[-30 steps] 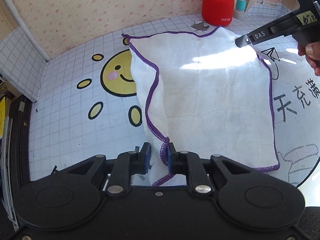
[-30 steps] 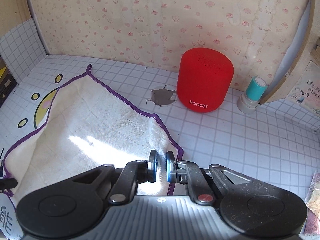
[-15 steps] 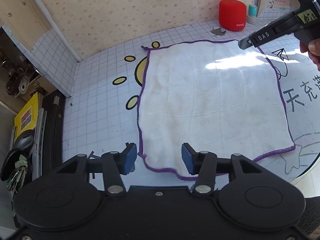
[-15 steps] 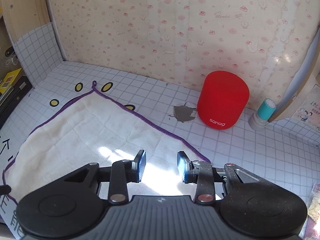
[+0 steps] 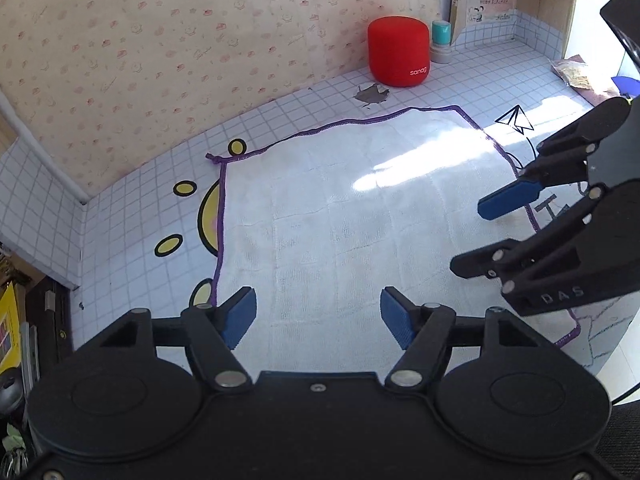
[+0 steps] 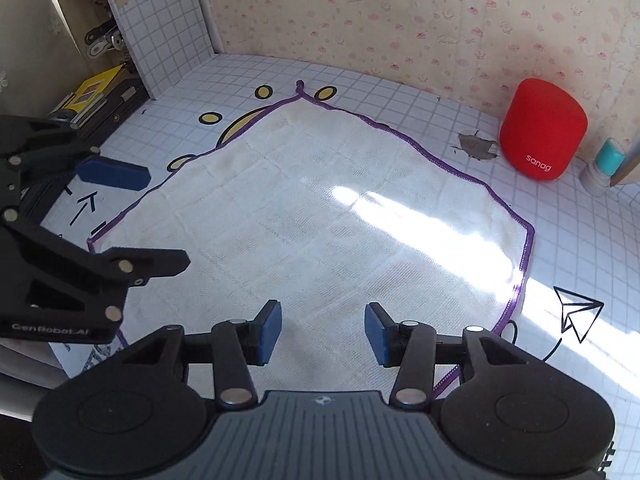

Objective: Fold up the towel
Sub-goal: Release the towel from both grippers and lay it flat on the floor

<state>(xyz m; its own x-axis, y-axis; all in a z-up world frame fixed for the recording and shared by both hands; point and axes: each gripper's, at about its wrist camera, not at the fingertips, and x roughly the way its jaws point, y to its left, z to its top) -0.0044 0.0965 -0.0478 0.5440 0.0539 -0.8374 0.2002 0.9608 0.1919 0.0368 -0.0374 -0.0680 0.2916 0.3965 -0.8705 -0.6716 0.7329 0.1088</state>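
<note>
A white towel (image 5: 340,220) with a purple hem lies spread flat on the checked table cover (image 5: 132,208). In the right wrist view the towel (image 6: 320,208) fills the middle. My left gripper (image 5: 318,312) hovers over the towel's near edge with its jaws opening and nothing between them. My right gripper (image 6: 324,330) hangs over the towel's near right part, its jaws also opening and empty. The right gripper (image 5: 484,236) shows at the right edge of the left wrist view. The left gripper (image 6: 148,220) shows at the left of the right wrist view.
A red speaker (image 5: 398,50) stands by the back wall beside a small teal-capped bottle (image 5: 441,40). A torn patch (image 6: 476,146) marks the cover near the speaker (image 6: 542,128). Books and clutter (image 6: 88,92) fill a shelf at the left. A snack bag (image 5: 572,72) lies far right.
Both grippers have let go of the towel's hem and opened. The towel, bunched along its left side before, now lies flat. Both grippers have drawn back, and the right one now hangs beside the left.
</note>
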